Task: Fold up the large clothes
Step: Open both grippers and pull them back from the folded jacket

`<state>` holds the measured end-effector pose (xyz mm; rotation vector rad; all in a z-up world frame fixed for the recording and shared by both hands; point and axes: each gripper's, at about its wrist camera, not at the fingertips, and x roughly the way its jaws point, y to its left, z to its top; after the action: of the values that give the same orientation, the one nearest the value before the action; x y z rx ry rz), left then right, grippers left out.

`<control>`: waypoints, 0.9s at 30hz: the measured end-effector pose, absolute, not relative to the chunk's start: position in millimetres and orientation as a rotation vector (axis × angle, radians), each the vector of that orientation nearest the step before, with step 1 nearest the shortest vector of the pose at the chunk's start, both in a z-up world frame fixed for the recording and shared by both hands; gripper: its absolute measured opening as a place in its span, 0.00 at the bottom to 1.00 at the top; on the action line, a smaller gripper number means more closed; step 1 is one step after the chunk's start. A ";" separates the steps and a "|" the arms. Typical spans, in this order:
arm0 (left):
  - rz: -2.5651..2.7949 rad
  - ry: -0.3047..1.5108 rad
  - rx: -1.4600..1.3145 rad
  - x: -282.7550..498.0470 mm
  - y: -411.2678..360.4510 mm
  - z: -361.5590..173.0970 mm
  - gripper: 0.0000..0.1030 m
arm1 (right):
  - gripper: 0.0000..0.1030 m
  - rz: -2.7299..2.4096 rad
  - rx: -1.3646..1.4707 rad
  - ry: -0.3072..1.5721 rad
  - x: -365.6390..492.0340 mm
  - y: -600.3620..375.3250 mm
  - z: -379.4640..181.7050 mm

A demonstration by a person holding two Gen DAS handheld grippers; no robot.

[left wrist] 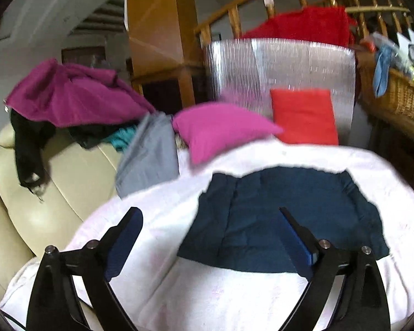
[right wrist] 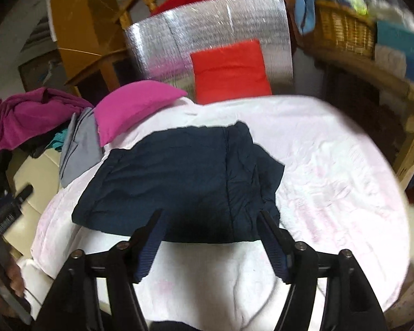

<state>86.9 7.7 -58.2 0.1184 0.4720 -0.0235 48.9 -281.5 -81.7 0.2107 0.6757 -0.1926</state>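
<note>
A dark navy garment lies folded into a rough rectangle on the white sheet that covers the work surface. It also shows in the right wrist view, with a rumpled flap at its right side. My left gripper hangs above the garment's near left part, open, with nothing between its fingers. My right gripper hovers over the garment's near edge, also open and empty. The left gripper's body and a hand show at the left edge of the right wrist view.
A pink pillow and a red pillow rest at the far end against a silver foil panel. A grey garment and a magenta one lie on the cream sofa. A wicker basket stands at the far right.
</note>
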 end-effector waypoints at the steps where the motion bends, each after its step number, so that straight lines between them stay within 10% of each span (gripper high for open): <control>1: -0.027 0.452 0.117 78.4 7.7 -50.9 0.94 | 0.73 -0.197 0.193 0.657 40.8 -276.9 -74.7; 27: -0.053 0.284 0.135 -33.2 -14.2 46.9 0.98 | 0.77 -0.177 0.086 0.447 -81.1 -226.9 16.2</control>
<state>-33.2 -14.2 46.9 0.1349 0.2843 -0.0527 -81.1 -226.9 16.2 0.0863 0.4471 -0.1773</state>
